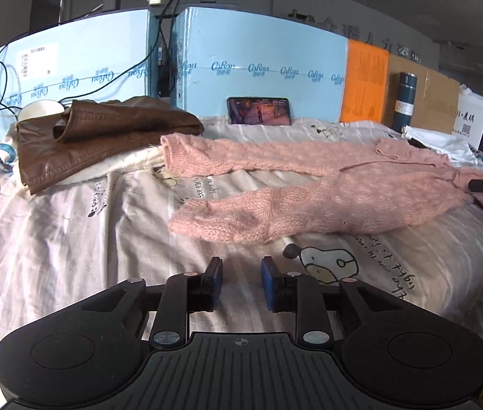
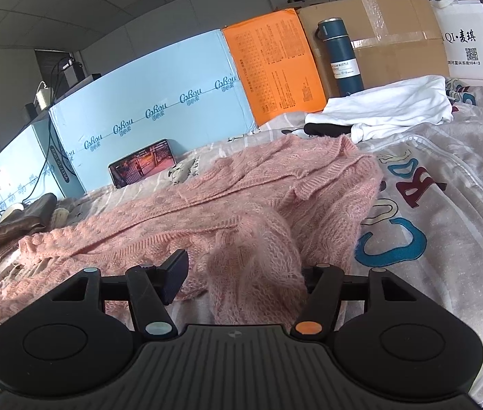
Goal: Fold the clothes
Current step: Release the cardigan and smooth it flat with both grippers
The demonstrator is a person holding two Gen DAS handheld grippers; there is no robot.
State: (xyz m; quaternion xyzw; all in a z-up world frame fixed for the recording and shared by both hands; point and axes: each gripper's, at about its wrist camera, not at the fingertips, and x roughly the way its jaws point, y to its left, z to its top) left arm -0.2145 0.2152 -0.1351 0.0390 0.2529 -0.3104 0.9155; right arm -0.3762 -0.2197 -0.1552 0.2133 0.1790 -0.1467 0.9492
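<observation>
My left claw (image 1: 241, 273) hangs released above the printed bedsheet (image 1: 70, 239), its 2 blue pads apart with nothing between them, just short of the pink sweater (image 1: 327, 201). The sweater lies spread across the bed, sleeves pointing toward the brown jacket (image 1: 98, 136). My right claw (image 2: 245, 273) is spread wide around a bunched fold of the sweater's hem, not clenched on it.

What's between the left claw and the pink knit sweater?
Only bare cartoon-print bedsheet separates the left claw from the pink knit sweater, seen in the left wrist view.
</observation>
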